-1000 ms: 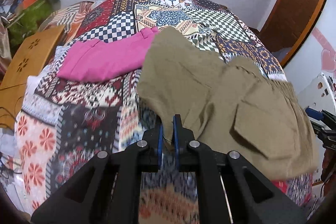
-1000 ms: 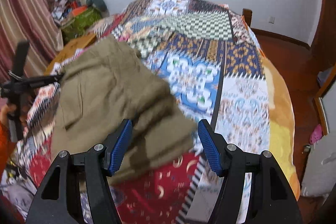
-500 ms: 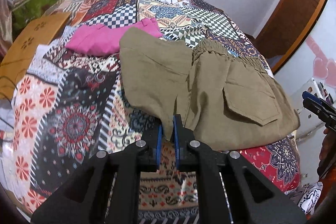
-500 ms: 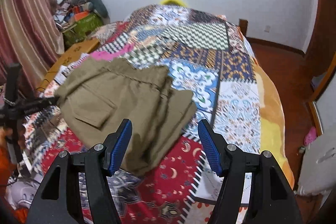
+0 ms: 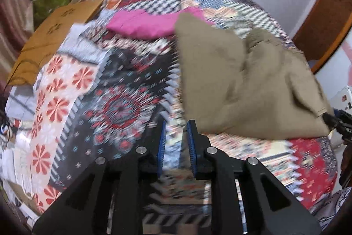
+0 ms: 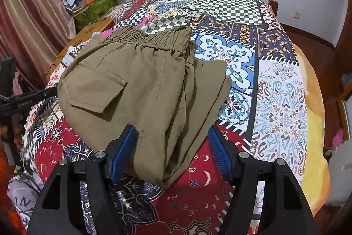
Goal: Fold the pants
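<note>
The olive-brown pants [image 6: 140, 89] lie folded in a loose bundle on the patchwork bedspread [image 6: 283, 98], elastic waistband toward the far side, a flap pocket on top. In the left wrist view the pants [image 5: 239, 85] sit to the right, blurred by motion. My left gripper [image 5: 176, 142] is slightly open and empty, just left of the bundle's near edge. My right gripper [image 6: 173, 147] is wide open, its fingers on either side of the bundle's near edge, gripping nothing.
A folded pink garment [image 5: 149, 23] lies on the bed beyond the pants. A wooden bedside table [image 5: 50, 36] and a green bag [image 6: 94, 8] stand at the bed's left. The bed's orange edge [image 6: 314, 129] drops off at right.
My left gripper has let go of the pants, opened a little and moved left. The pants have settled flat on the bed. My right gripper has moved closer over the bundle.
</note>
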Motion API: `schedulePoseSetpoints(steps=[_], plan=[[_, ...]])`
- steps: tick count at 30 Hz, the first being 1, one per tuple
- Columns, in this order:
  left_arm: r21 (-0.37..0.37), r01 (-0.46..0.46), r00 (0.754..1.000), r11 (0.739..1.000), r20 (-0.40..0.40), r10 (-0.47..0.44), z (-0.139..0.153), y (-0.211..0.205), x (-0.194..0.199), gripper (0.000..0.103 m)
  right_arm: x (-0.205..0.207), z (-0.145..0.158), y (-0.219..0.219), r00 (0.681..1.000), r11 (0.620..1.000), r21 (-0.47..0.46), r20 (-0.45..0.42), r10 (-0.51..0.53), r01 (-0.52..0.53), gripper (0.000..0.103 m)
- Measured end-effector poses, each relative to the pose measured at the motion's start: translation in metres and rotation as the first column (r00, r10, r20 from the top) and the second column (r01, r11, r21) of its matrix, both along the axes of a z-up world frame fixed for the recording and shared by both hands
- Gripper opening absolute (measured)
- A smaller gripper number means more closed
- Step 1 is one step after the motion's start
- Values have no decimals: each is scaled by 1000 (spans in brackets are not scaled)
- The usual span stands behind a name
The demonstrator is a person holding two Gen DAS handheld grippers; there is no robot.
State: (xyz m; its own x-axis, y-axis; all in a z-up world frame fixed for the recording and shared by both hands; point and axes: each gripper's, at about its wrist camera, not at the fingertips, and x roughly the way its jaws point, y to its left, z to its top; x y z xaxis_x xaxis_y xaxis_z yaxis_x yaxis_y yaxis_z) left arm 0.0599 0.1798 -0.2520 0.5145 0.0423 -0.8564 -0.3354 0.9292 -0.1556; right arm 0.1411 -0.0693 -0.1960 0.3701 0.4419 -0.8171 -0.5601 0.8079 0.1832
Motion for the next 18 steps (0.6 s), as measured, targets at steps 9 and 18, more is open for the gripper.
schedulePoseSetpoints(steps=[9,18], plan=[[-12,41,998,999,45,-41,26,2,4,19,2,18,-5,997,999,0,66,-47,47,63],[-36,215,969,976,129,-209,62,-35,64,19,27,40,4,992,997,77,120,-38,29,46]])
